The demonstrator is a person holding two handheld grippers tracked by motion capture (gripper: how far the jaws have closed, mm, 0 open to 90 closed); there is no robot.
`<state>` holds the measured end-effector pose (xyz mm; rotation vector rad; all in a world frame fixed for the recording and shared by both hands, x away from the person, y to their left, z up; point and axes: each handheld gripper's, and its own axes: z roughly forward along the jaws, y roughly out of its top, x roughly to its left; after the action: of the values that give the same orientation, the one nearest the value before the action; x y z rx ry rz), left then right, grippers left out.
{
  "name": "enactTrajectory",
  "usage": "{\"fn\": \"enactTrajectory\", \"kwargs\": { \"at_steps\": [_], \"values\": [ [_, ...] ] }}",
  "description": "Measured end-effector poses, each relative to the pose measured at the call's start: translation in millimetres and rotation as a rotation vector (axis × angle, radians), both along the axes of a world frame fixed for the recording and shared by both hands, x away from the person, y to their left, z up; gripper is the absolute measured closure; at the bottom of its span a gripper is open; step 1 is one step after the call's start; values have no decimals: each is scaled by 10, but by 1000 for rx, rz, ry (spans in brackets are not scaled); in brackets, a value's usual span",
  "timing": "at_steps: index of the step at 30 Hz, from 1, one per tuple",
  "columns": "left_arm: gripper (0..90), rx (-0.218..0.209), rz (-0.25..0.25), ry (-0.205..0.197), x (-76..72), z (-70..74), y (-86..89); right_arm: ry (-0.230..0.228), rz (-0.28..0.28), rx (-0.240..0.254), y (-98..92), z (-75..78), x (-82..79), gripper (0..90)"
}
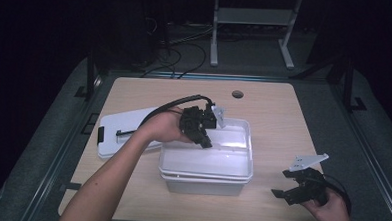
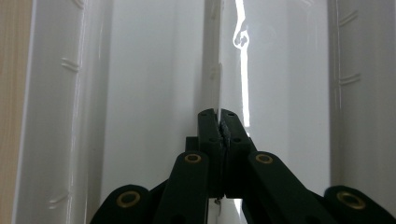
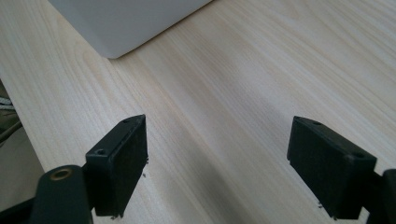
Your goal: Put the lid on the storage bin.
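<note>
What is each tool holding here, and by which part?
The left tool is shut on the thin white divider standing inside the white bin, pinching its edge. The right tool is open above the table, holding nothing.

The storage box (image 1: 206,163) looks like white plastic, glossy inside, with bright glare streaks along its smooth walls (image 2: 154,70). Its lid (image 1: 115,129) is smooth white plastic too. The table (image 1: 278,124) is pale wood-grain, matt. Both grippers' jaws (image 3: 121,168) are matt black plastic with brass-coloured pivot rivets (image 2: 193,158).
</note>
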<state>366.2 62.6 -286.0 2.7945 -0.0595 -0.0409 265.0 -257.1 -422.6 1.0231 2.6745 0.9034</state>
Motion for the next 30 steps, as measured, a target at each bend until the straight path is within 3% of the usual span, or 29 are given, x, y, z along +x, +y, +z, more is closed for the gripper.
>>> {"fn": "enactTrajectory", "kwargs": {
  "at_steps": [22, 30],
  "values": [
    [891, 52, 7, 8, 57, -192, -55, -1, 0, 0, -6, 5, -9, 197],
    [806, 23, 11, -5, 48, -112, 29, 0, 0, -2, -3, 2, -5, 197]
  ]
}}
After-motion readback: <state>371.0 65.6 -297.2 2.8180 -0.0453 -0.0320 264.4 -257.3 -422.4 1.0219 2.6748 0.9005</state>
